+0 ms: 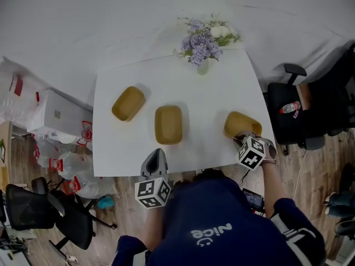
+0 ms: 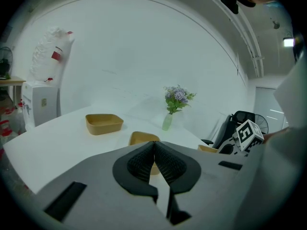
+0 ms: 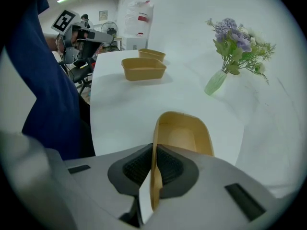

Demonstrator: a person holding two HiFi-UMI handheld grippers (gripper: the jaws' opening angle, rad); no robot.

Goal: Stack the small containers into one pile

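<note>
**Left container** (image 1: 128, 103): tan, shallow, open side up, set askew on the white tabletop (image 1: 222, 93), well apart from its neighbours. Nothing touches it.

**Left tool** (image 2: 154, 145): at the tabletop's near edge, pads pressed together on nothing, pointing toward the middle container. Keep it out of the carrying path, or have it ready to steady the base of the pile.

**Middle container** (image 1: 168, 124): same tan type, square to you. It looks like the natural base for the pile.

**Vase of purple flowers** (image 1: 203, 65): at the far edge, clear of the work.

**Right container** (image 1: 242, 124): near the tabletop's right edge. Your right tool (image 3: 153, 152) pinches its near wall, one pad inside the rim and one outside.

**Handling note:** the step in hand looks like the pick-up. You hold a thin wall at one end, so expect the far end to droop. Lift straight up and keep the container level. Carry it low to the middle container and match the long sides. Let go only once it sits squarely inside.
</note>
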